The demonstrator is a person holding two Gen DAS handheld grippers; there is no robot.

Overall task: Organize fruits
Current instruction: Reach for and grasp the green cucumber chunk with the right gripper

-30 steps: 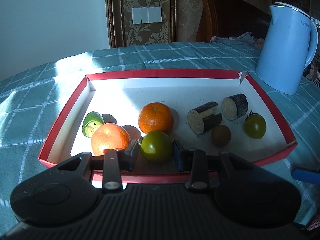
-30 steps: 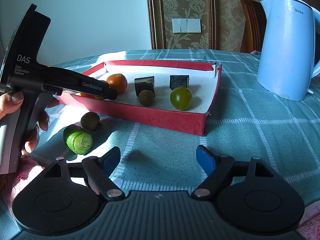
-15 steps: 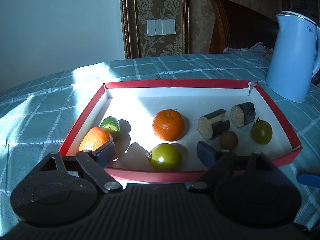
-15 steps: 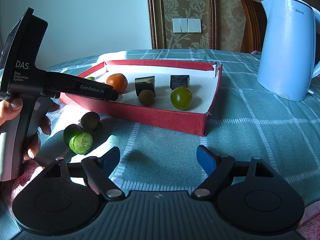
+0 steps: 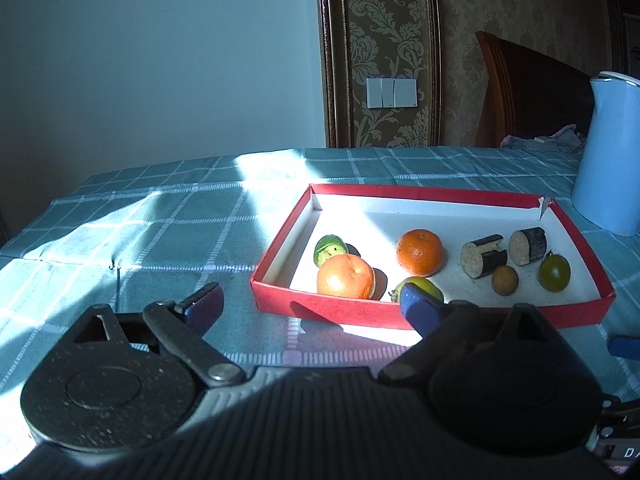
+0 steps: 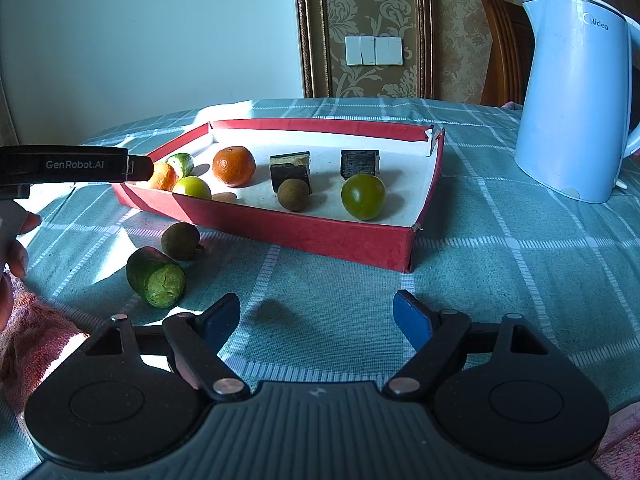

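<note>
A red tray (image 5: 432, 314) (image 6: 304, 232) with a white floor holds two oranges (image 5: 346, 276) (image 5: 420, 252), two green tomatoes (image 5: 554, 273) (image 6: 192, 187), a cucumber piece (image 5: 330, 248), a brown longan (image 5: 505, 280) and two dark eggplant pieces (image 5: 484, 256). My left gripper (image 5: 312, 304) is open and empty, just outside the tray's near left corner. My right gripper (image 6: 316, 318) is open and empty over the cloth. On the cloth left of it lie a cucumber piece (image 6: 156, 278) and a brown longan (image 6: 180, 241).
A light blue kettle (image 6: 576, 96) stands right of the tray. A teal checked cloth (image 6: 500, 264) covers the table. A wooden chair (image 5: 528, 96) stands behind the table. A pink towel (image 6: 32, 340) lies at the near left edge.
My left gripper let go of the green tomato in the tray, opened, and drew back and to the left out of the tray. The right gripper has not moved.
</note>
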